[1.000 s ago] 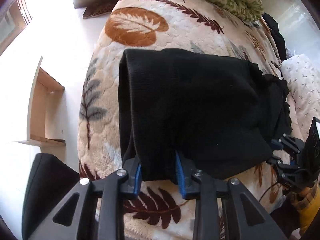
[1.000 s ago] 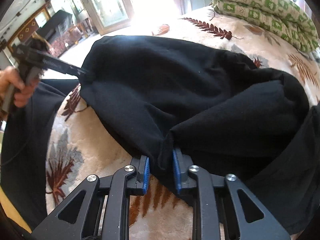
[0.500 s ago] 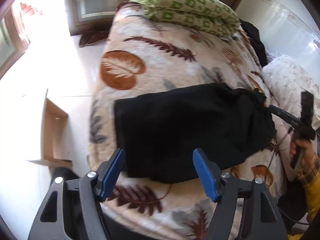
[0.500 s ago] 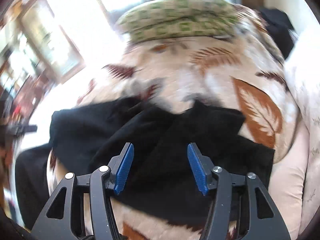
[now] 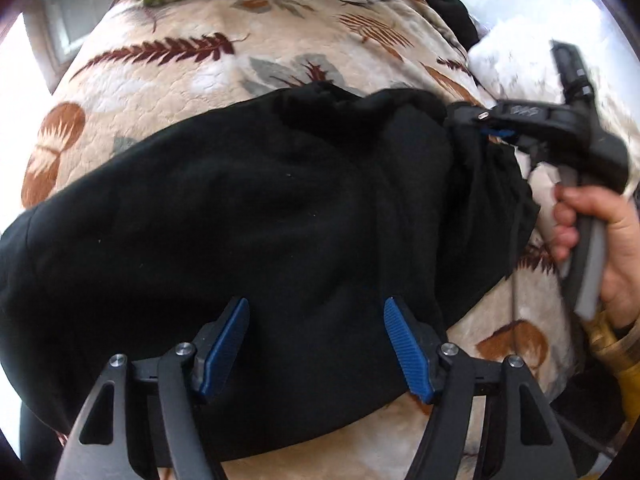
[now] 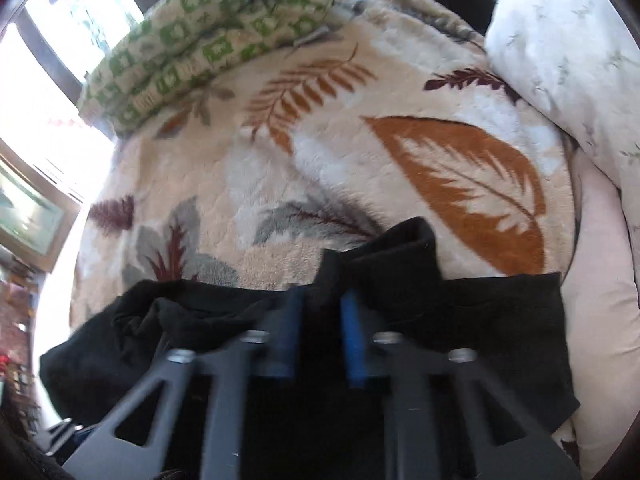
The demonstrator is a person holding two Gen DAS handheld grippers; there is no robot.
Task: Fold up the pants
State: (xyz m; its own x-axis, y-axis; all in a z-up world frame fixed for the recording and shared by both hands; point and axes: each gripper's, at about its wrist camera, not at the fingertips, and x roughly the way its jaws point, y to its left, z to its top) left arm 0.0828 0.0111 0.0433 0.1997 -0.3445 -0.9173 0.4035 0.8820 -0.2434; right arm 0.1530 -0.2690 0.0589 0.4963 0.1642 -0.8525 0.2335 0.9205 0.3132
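Left gripper point(image 5: 316, 344) wide, empty | right gripper point(image 6: 320, 312) clamped on pants point(image 5: 240, 220) edge | advise drawing fold flat, edges aligned.

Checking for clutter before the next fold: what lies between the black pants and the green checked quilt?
Only bare leaf-print blanket between pants and quilt, per the right wrist view.

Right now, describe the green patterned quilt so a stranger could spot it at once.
Start at the bed's leaf-print blanket. At its far end, beyond the black pants, lies a folded quilt. Its green-and-cream squares set it apart from the white pillow nearby.
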